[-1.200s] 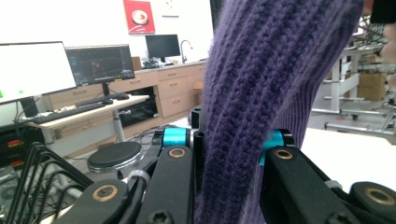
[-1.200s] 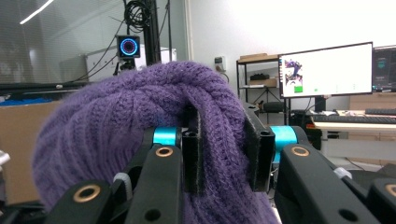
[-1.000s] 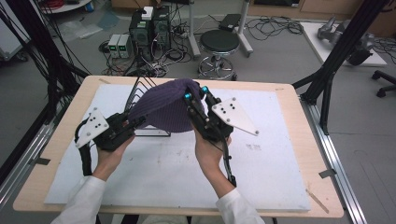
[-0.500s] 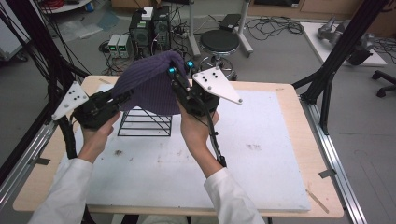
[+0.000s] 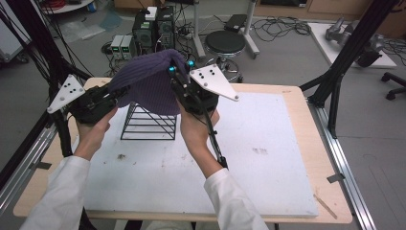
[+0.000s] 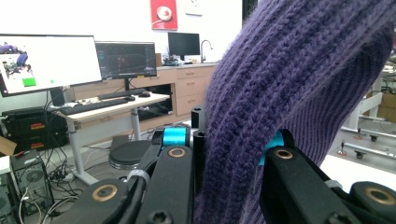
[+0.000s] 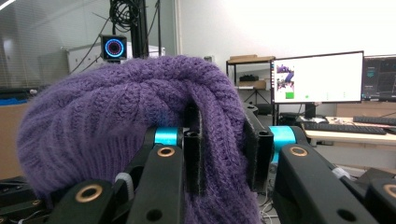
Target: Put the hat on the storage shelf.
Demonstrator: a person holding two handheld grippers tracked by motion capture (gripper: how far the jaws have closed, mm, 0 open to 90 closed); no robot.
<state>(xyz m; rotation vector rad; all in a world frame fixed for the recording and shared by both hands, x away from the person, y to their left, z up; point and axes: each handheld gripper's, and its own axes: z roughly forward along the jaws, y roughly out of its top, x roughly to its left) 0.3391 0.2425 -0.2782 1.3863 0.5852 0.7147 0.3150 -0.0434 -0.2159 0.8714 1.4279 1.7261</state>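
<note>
A purple knit hat (image 5: 146,81) hangs stretched between my two grippers above a black wire rack (image 5: 148,123) at the table's far left. My left gripper (image 5: 117,92) is shut on the hat's left edge, and its black jaws pinch the ribbed knit (image 6: 289,84) in the left gripper view (image 6: 231,137). My right gripper (image 5: 178,71) is shut on the hat's right edge. In the right gripper view a fold of the hat (image 7: 116,107) is squeezed between its fingers (image 7: 194,140). The hat's lower rim drapes over the top of the rack.
A white mat (image 5: 268,158) covers the wooden table (image 5: 297,98). Black frame poles (image 5: 344,57) stand at both far corners. A round stool (image 5: 225,43) and electronics boxes (image 5: 143,33) sit on the floor beyond the far edge.
Both hands have risen and shifted left with the hat. The hat has lifted off the wire rack, whose lower bars are now uncovered.
</note>
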